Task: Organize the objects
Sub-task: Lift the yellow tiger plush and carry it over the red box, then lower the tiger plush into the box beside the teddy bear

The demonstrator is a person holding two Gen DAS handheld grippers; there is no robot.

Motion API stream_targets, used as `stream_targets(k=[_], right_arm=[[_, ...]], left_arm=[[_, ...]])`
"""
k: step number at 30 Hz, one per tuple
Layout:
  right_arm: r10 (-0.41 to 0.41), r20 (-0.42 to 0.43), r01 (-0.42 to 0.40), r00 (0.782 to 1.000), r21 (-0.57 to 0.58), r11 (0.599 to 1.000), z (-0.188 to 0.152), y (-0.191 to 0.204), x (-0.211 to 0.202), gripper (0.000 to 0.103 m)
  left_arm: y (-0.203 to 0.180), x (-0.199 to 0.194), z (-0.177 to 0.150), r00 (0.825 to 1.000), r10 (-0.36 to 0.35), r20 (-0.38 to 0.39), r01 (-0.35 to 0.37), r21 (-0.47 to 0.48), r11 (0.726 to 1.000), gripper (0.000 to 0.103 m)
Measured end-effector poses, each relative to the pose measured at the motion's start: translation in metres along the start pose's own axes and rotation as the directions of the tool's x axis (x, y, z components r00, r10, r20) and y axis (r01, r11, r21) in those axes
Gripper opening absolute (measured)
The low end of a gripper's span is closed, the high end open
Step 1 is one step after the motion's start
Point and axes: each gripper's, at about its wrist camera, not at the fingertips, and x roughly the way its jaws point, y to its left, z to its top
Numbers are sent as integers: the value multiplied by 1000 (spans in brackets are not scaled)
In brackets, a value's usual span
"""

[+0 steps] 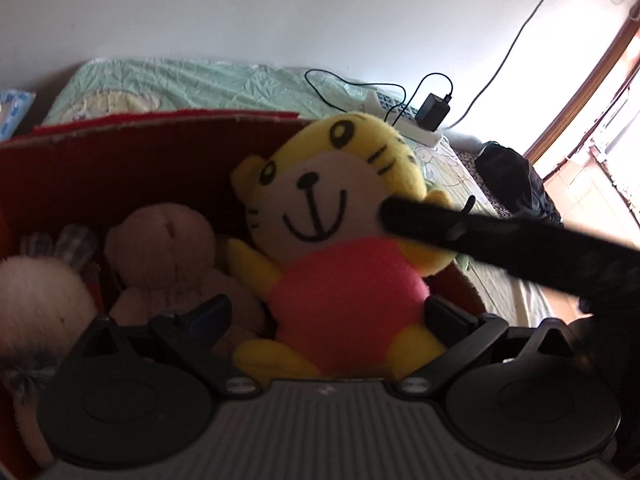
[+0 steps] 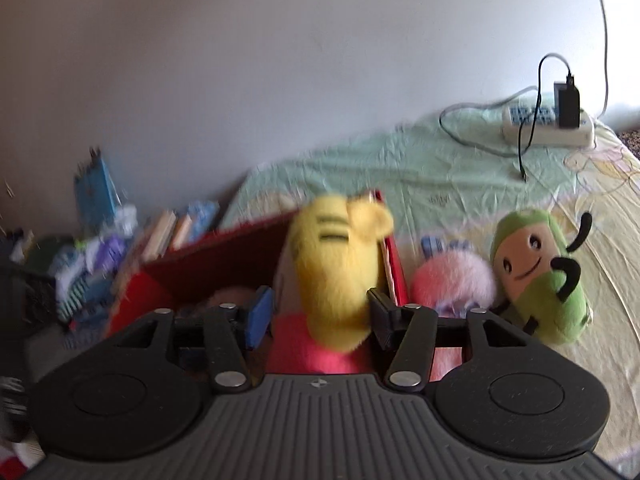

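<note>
Right wrist view: green plush (image 2: 540, 276) (pink one (image 2: 454, 280) alongside) beside red box (image 2: 224, 256).

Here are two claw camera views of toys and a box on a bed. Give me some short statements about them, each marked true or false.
1. The tiger wears a pink shirt. True.
2. A bear lies in the red box beside the tiger. True.
3. The green plush is inside the box. False: it lies on the bed, outside the box.
4. The charger lies loose on the bed. False: it is plugged into the power strip.
5. The tiger's head is between the fingers of the right claw. True.
</note>
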Motion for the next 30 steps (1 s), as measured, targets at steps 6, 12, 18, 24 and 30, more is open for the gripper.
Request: stream_targets(k=[6, 12, 18, 24, 30], right_arm=[[-32, 9, 32, 999, -19, 999, -3, 2, 10, 32], [-56, 5, 56, 998, -20, 998, -8, -1, 17, 32], [-42, 35, 43, 999, -44, 998, -17, -2, 19, 32], [-20, 39, 20, 999, -6, 1000, -17, -7, 13, 32], [17, 24, -18, 1000, 54, 998, -18, -12, 6, 32]], left_arm=[[-6, 6, -1, 1000, 27, -12, -27, 9, 1000, 103], [-16, 11, 1, 996, 88, -29, -86, 48, 995, 103], [-19, 14, 4, 991, 121, -52, -117, 61, 991, 103], [-24, 16, 4, 986, 157, -61, -153, 64, 986, 103], [-28, 16, 2, 980, 192, -60, -187, 75, 979, 103]])
